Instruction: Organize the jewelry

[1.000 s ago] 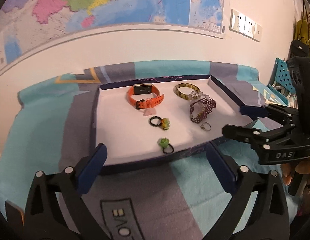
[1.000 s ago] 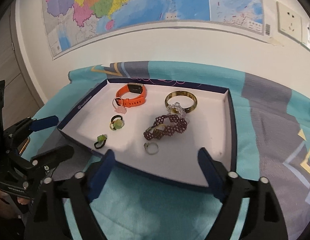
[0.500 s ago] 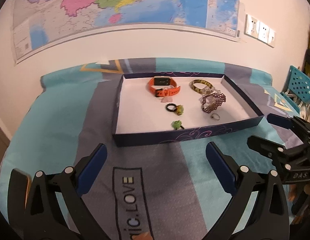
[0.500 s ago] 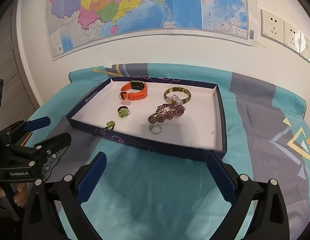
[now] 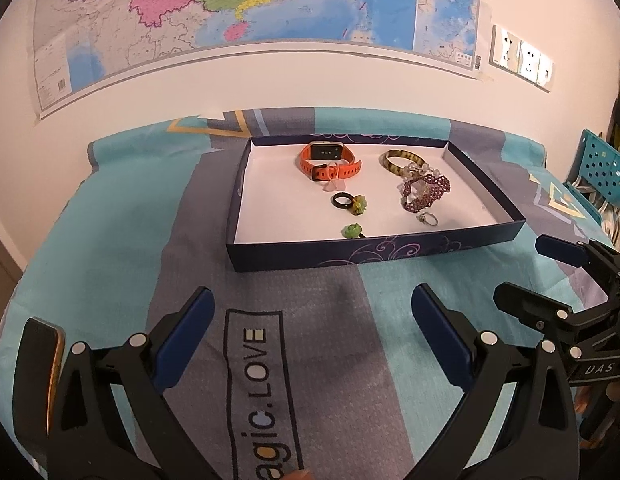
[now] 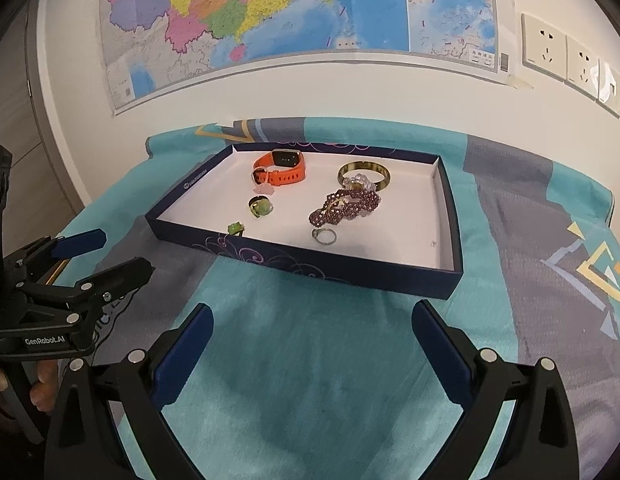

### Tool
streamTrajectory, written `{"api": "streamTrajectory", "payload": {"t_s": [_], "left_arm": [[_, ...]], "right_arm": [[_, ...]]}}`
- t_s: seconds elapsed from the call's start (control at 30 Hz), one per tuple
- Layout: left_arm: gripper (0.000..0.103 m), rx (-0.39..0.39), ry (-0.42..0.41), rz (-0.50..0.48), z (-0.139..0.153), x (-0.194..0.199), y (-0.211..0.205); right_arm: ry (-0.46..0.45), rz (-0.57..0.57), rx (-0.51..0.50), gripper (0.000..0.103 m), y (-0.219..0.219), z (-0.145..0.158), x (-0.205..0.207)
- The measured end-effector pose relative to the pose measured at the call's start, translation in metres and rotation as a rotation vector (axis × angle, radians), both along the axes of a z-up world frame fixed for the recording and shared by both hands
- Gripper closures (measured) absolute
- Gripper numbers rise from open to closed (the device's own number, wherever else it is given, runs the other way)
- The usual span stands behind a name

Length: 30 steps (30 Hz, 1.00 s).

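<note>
**Navy tray of jewelry, both grippers wide and empty**

Navy cardboard forms the shallow tray (image 5: 374,250), which lies on a teal and grey cloth (image 5: 109,264) with its long axis across the view, parallel to the wall. Inside, the orange watch (image 5: 329,159) lies at the back, face toward the wall map (image 5: 229,12); beside it sits a bangle (image 5: 402,160), with a beaded bracelet (image 5: 424,194), 2 green rings (image 5: 352,231) and a silver ring (image 5: 428,219) nearer the front wall.

Left gripper (image 5: 310,316) and right gripper (image 6: 310,328) hover over the cloth short of the tray, jaws spread fully, holding and touching nothing.
</note>
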State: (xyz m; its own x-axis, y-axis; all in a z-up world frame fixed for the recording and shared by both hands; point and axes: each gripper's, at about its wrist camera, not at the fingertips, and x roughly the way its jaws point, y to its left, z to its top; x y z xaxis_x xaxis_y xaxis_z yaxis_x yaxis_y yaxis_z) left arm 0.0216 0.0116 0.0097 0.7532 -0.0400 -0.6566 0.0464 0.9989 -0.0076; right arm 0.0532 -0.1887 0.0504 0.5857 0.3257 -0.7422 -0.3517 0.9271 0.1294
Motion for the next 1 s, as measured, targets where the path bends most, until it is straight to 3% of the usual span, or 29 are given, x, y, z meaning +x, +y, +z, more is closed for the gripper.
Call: {"api": "streamTrajectory", "payload": {"t_s": [1.0], "left_arm": [[0.006,0.01,0.011,0.003,-0.0024,-0.0031,-0.0041]], "right_arm": [[0.016,-0.001,0.003,0.007,0.0007,-0.0035,-0.0039]]}}
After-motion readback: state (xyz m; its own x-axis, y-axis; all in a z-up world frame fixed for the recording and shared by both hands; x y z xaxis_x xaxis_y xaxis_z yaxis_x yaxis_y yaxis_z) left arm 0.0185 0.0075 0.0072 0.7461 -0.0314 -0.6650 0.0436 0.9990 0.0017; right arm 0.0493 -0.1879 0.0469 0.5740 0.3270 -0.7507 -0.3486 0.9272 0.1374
